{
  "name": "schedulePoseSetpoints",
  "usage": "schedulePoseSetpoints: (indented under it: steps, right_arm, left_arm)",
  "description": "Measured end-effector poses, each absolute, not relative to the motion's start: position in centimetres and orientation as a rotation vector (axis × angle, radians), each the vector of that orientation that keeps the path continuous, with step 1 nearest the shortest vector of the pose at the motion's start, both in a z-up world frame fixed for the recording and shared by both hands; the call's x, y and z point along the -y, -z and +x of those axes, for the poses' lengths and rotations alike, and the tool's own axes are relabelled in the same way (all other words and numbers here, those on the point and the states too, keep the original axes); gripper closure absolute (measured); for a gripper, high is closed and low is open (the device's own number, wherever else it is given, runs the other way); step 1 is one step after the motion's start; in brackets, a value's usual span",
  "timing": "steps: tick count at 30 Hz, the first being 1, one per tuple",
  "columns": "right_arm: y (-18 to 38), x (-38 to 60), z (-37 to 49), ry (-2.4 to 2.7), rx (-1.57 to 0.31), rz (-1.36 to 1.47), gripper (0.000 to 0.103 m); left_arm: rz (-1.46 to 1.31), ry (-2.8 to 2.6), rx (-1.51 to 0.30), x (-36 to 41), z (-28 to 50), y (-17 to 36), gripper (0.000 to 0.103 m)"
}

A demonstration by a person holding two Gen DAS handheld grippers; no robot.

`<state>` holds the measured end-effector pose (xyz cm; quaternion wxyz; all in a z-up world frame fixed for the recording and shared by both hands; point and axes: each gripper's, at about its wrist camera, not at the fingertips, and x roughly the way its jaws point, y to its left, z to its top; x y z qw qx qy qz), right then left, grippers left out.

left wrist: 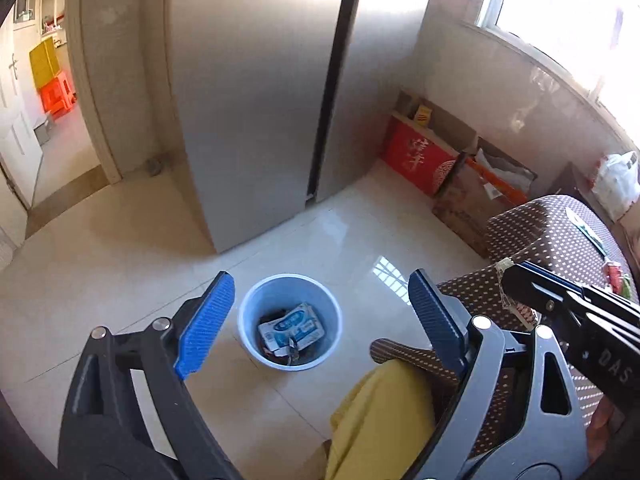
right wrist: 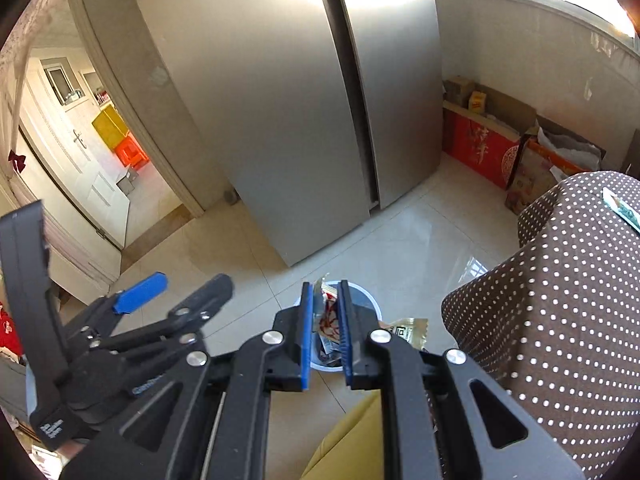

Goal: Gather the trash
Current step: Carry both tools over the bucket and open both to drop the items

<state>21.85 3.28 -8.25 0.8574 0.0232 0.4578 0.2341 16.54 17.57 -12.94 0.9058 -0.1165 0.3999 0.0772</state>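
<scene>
A pale blue bin [left wrist: 256, 300] stands on the tiled floor, and a white-and-blue packet [left wrist: 292, 326] lies inside it among other scraps. My left gripper [left wrist: 320, 290] hangs open above the bin with nothing between its blue pads. In the right wrist view the bin [right wrist: 370, 306] sits just below my right gripper [right wrist: 325, 292], which is shut on a red-and-white wrapper [right wrist: 329, 314]. A tan wrapper [right wrist: 406, 332] pokes out beside its right finger. My left gripper [right wrist: 176, 288] shows open at the left. The right gripper [left wrist: 506, 276] enters the left wrist view from the right.
A table with a brown dotted cloth [right wrist: 560, 300] stands close on the right, with a green-and-white wrapper [right wrist: 620, 208] on it. A grey fridge [right wrist: 280, 120] rises behind the bin. Cardboard boxes and a red box [right wrist: 480, 148] line the wall. A yellow cloth [left wrist: 380, 420] hangs near the front.
</scene>
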Motion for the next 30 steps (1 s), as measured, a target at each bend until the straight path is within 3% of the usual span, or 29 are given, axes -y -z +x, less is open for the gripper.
schedulePoseSetpoints:
  steps: [11, 13, 14, 15, 16, 30]
  right_arm:
    - [10.9, -8.1, 23.5, -0.561, -1.038, 0.025, 0.09]
    - [10.7, -8.7, 23.8, -0.566, -1.032, 0.031, 0.083]
    - [10.6, -9.0, 24.1, -0.561, -1.027, 0.04, 0.077]
    - [10.5, -9.0, 24.2, -0.558, -1.02, 0.043, 0.063]
    - [10.4, -9.1, 24.2, -0.558, -1.01, 0.043, 0.06]
    - [10.2, -6.2, 23.1, -0.527, -1.01, 0.045, 0.06]
  left_arm:
    - [-0.263, -0.267, -0.843, -20.8, 14.3, 13.5, 0.016]
    - [-0.268, -0.281, -0.843, -21.5, 13.8, 13.6, 0.016]
    - [-0.272, -0.292, -0.842, -21.8, 13.5, 13.6, 0.016]
    - [-0.277, -0.3, -0.842, -22.0, 13.2, 13.6, 0.016]
    - [-0.284, -0.306, -0.842, -22.2, 12.9, 13.6, 0.016]
    - [-0.278, -0.229, -0.863, -19.0, 14.0, 13.7, 0.016]
